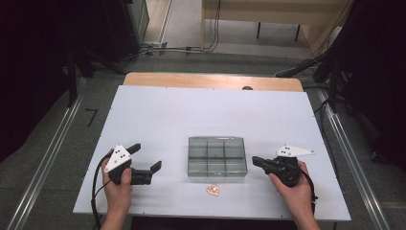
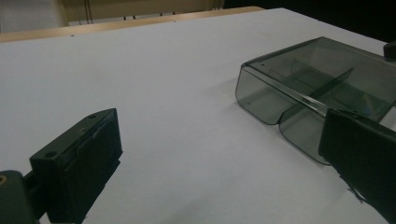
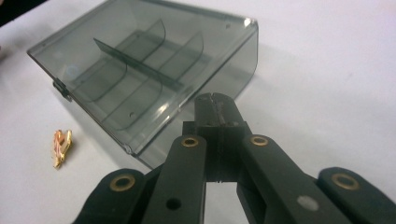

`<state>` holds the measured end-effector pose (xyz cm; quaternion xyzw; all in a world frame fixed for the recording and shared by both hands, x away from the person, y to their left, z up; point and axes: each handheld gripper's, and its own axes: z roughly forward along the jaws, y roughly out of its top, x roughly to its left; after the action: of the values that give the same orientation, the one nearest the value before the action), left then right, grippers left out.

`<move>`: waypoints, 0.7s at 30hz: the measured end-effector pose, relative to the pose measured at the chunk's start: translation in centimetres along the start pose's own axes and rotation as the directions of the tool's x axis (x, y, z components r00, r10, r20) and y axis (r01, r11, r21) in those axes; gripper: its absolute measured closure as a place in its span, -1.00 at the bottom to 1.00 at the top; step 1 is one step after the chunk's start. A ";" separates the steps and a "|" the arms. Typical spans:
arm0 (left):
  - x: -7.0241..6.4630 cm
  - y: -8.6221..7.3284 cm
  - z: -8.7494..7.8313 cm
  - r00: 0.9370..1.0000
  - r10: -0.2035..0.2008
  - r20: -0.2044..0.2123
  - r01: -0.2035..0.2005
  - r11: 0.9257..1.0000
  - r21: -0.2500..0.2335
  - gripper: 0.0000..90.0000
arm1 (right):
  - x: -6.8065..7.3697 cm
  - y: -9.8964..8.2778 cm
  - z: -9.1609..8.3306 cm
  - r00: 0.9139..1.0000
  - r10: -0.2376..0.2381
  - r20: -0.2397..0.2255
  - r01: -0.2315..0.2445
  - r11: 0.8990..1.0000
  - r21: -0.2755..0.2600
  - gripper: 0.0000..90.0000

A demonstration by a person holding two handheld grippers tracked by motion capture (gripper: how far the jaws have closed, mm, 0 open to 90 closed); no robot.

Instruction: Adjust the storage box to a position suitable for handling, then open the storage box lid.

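Observation:
A smoky transparent box (image 1: 216, 156) with several compartments and a closed lid lies at the middle of the white table (image 1: 191, 115). A small orange-and-gold object (image 1: 213, 190) lies just in front of it. My left gripper (image 1: 146, 158) hovers left of the box, jaws wide apart with nothing between them; its view looks at the box (image 2: 317, 88) past its own fingers (image 2: 84, 158). At the right of the box, my right gripper (image 1: 255, 161) points at the box's side, jaws pressed together and empty. In the right gripper view the gripper (image 3: 215, 105) tips lie close to the box (image 3: 144, 70), with the small object (image 3: 60, 147) at left.
The table has a wooden strip (image 1: 213, 80) along its far edge. Metal rails (image 1: 45, 158) run along the floor on both sides. Cables (image 1: 158, 48) lie on the floor beyond the table.

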<state>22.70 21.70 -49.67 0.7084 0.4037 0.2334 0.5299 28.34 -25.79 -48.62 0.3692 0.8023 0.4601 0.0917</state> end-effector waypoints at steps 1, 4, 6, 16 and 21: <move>-0.1 0.0 0.1 1.000 -0.004 0.012 0.004 1.000 0.001 -1.00 | 0.0 0.1 -0.1 1.000 -0.004 -0.001 0.004 1.000 -0.010 0.96; -0.6 0.2 0.3 0.999 -0.008 0.048 0.008 1.000 0.001 -0.93 | 0.0 0.3 -0.5 1.000 -0.028 -0.007 0.028 0.999 -0.019 0.96; -0.9 0.2 0.5 0.998 -0.008 0.069 0.007 1.000 0.014 -0.93 | 0.0 0.4 -0.7 0.999 -0.039 -0.017 0.039 0.999 -0.026 0.95; -2.6 0.5 1.9 0.973 -0.038 0.229 0.023 0.997 0.068 -0.39 | -0.7 0.4 -1.8 0.993 0.019 -0.113 -0.028 0.997 -0.076 -0.23; -3.0 0.3 2.7 0.951 -0.074 0.299 0.038 0.991 0.124 0.18 | -1.1 0.3 -1.8 0.991 0.036 -0.127 -0.045 0.996 -0.071 -0.46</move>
<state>23.19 17.69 -50.03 0.7538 0.3506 0.0825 0.5495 28.41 -27.69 -47.57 0.3522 0.7813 0.5133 0.0451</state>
